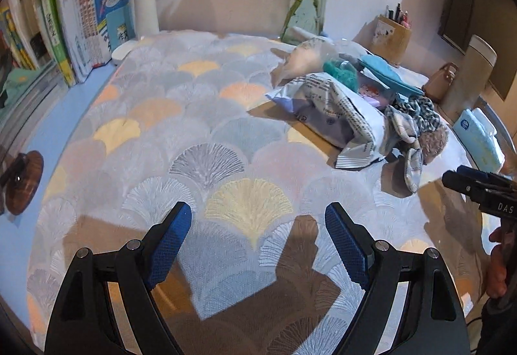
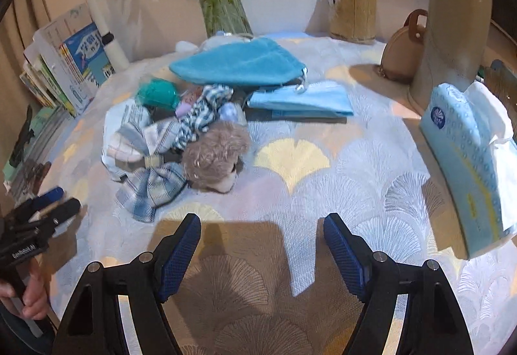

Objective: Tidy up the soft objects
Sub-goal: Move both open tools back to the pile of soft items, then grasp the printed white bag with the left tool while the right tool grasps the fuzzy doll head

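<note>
Both grippers, left [image 1: 255,219] and right [image 2: 261,229], hover with fingers spread and empty over the tablecloth [image 2: 323,193], likely poised to start. Just beyond, the soft pile [image 2: 181,132] lies heaped, the towel [image 2: 239,65] behind it.

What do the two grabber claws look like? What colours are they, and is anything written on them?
Both look alike. The left gripper and the right gripper each have two black, curved plastic arms with round silver bolts. Their fingers carry blue pads with a bumpy mesh texture. Seen side-on, each body has white lettering: "DAS" on the right one, "GenRobot.AI" on the left. A bare hand grips the left handle.
</note>
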The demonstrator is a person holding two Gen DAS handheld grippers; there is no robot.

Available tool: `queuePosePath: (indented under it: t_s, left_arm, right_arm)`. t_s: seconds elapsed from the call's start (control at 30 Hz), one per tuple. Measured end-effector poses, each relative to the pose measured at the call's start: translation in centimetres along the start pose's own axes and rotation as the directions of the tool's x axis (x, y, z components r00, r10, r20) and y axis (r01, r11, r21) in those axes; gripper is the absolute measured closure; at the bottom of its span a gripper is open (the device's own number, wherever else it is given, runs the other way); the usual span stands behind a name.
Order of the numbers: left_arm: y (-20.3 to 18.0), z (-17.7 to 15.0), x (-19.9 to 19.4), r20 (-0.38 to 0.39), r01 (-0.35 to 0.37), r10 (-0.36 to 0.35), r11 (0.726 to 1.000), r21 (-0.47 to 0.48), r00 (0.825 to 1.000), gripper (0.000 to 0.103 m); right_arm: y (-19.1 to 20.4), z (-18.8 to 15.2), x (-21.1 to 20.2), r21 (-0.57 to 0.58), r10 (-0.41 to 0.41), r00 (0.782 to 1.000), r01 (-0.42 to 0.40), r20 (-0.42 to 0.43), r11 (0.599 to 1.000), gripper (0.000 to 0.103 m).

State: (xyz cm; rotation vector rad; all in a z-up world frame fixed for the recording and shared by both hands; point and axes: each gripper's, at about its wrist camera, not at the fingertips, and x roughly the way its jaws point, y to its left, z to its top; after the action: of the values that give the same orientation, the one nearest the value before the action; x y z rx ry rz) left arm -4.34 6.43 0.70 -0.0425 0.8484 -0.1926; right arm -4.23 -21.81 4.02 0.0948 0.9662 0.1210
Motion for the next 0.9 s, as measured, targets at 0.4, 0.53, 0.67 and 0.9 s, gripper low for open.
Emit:
queuePosePath:
  t_s: [0.4,0.53,0.67,0.9]
  left_arm:
    - [-0.3,2.5,-1.7,0.031,0.108,-0.106,0.992,-0.069,0.994,0.019]
    - [-1.9,5.1,-1.8,0.059,0.145,-0.142,0.988,-0.056,0.988,0.019]
    - [-2.7,7.2,0.5,0.047,0.202,-0.198,0.972,-0.116,0.979,0.019]
    - [-2.4,7.8,5.5,-0.006,0.291,-0.304,0.917,-0.274,0.953,0.021]
  right_arm:
    - [1.7,0.4,-0.3,-0.064,-0.035,0.999,0.034,-0.012,0.997,0.026]
    - [2.3,2.1,-1.1,-0.072,0.017,1.0,-0.016,0.011,0.997,0.026]
    - [2.8,4.2,-0.8,-0.087,0.026,0.998,-0.021,0.058,0.996,0.026]
    - [1.6,4.7,2.5,-0.038,0.085,0.994,-0.083,0.07,0.996,0.036]
